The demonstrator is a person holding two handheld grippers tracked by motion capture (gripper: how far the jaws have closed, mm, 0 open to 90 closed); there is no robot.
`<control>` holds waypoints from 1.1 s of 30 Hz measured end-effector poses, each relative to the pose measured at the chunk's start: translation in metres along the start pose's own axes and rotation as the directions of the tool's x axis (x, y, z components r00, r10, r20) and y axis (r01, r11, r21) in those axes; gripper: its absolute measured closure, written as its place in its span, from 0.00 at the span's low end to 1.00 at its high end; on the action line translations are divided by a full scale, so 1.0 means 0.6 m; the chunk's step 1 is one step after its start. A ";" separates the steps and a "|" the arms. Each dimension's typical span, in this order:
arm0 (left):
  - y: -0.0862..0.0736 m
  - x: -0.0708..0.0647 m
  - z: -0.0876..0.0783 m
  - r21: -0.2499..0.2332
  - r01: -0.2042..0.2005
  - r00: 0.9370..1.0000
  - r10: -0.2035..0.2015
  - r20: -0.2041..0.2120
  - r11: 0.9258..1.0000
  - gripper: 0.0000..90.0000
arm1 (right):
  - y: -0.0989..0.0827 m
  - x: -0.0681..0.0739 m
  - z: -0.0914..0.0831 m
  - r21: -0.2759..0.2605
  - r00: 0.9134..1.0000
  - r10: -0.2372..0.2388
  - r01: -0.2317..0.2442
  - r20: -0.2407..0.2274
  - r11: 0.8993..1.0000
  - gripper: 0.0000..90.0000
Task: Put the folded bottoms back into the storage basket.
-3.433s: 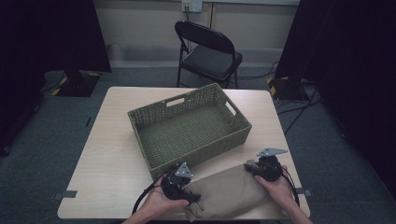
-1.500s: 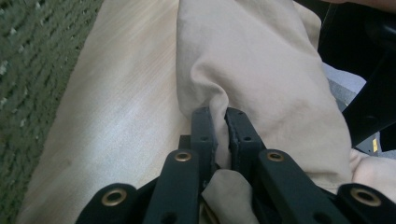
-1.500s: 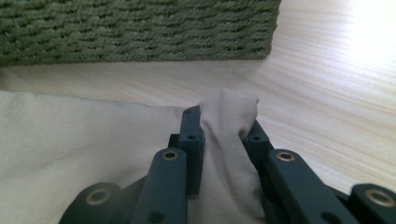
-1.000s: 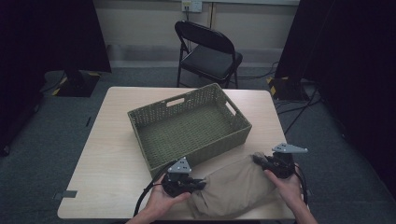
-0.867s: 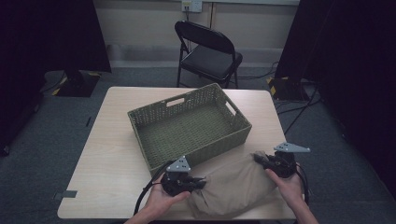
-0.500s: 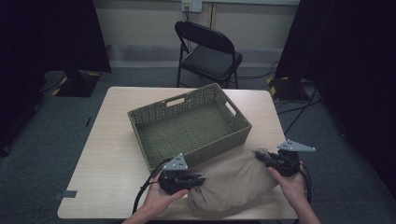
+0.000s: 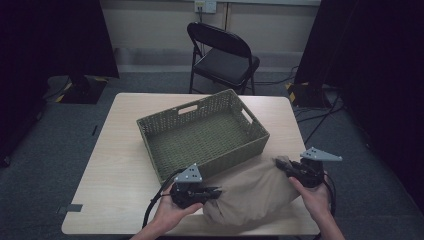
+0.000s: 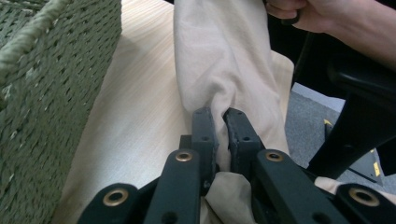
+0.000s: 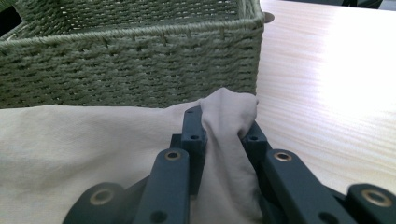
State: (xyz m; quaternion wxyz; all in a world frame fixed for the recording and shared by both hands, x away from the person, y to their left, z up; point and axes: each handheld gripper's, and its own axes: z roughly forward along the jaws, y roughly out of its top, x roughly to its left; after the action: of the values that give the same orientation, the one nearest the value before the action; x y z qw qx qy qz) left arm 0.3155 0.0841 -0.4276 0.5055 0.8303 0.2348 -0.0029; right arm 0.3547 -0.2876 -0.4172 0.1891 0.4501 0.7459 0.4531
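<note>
left gripper [image 7: 216, 191]: jaws clamped on beige cloth [image 7: 252, 192] | right gripper [image 7: 281, 165]: jaws pinching cloth's other end | cloth apparently just beside basket [image 7: 162, 120] on worktop [image 7: 120, 165]

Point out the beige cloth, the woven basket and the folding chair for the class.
beige cloth [image 7: 252, 192], high view, middle of the bunched fabric.
woven basket [image 7: 202, 137], high view, its woven floor.
folding chair [image 7: 226, 62], high view, the seat.
</note>
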 end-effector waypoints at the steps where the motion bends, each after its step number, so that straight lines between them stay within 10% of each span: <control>1: 0.001 -0.001 -0.001 -0.003 -0.001 1.000 0.001 0.002 1.000 0.93 | 0.002 0.001 -0.001 -0.004 1.000 -0.004 0.004 -0.001 1.000 0.86; 33: 0.047 -0.010 -0.040 -0.076 -0.013 1.000 0.014 0.014 0.997 0.93 | 0.072 0.015 -0.029 -0.062 0.999 -0.053 0.053 0.007 0.997 0.87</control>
State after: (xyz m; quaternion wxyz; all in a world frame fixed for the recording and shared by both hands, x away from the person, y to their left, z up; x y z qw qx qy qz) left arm 0.3159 0.0915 -0.3906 0.5381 0.8121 0.2256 0.0035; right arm 0.3596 -0.2808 -0.3704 0.2169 0.4252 0.7425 0.4699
